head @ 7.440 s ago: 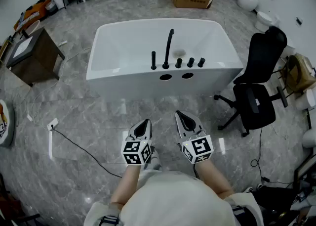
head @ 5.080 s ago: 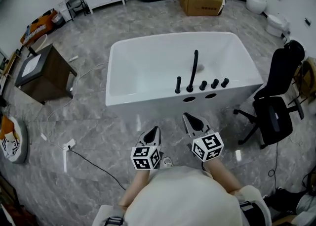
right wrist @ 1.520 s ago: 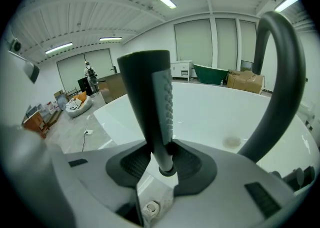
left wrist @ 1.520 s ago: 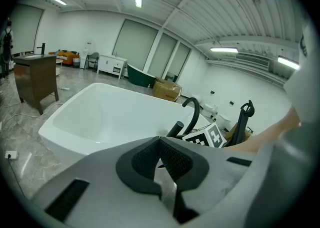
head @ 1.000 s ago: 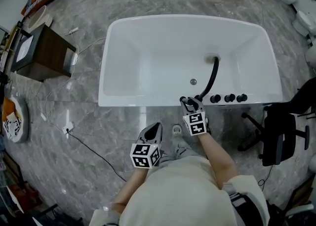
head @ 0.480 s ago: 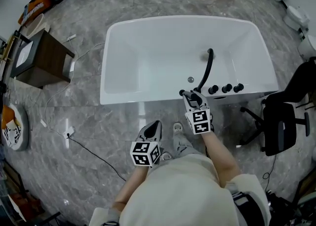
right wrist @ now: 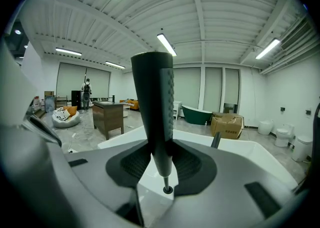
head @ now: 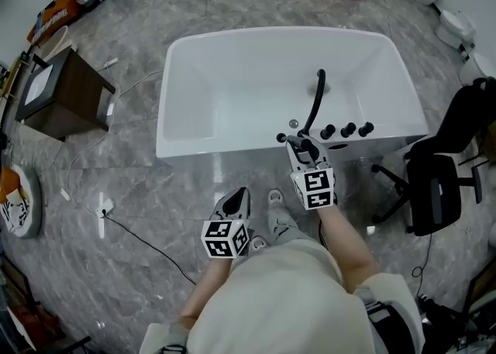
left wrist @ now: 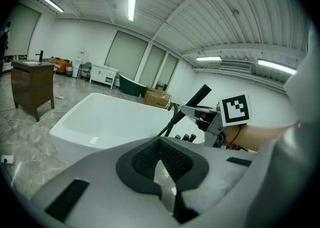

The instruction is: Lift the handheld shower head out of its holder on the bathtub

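Shower head [right wrist: 152, 107] clamped between right gripper [head: 299, 145] jaws, long axis upright, thick end above pads, thin end just below, over bathtub [head: 186, 147] near rim. Left gripper [head: 239, 194] jaws together, empty, well behind; right hand nearer.
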Demonstrator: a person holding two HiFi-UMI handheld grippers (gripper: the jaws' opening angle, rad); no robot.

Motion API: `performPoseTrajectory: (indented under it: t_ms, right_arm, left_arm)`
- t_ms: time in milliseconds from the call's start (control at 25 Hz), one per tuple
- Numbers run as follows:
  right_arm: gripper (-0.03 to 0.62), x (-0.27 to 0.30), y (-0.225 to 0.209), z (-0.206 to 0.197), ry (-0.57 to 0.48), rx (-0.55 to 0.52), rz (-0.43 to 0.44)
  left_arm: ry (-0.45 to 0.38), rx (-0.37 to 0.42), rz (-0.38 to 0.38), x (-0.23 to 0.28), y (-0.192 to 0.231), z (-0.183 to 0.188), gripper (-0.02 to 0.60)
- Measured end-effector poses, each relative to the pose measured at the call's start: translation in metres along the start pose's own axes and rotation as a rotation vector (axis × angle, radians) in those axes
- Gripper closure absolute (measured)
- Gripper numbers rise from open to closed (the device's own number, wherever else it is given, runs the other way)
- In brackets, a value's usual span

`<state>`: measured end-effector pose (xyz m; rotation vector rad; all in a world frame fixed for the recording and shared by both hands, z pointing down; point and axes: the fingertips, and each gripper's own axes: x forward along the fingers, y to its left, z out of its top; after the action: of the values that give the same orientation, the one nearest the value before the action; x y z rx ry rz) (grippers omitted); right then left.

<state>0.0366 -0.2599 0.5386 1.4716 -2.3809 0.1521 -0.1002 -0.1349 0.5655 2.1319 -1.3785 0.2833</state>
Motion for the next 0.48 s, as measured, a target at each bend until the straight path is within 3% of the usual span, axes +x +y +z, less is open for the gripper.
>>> performPoseTrajectory:
  t_ms: [480]
  right_arm:
    - [0.451, -0.069, 0.018, 0.049, -0.125, -0.013, -0.022]
  left_arm:
    - [-0.030, 0.014, -0.009, -0.037, -0.019, -0.017, 0.561]
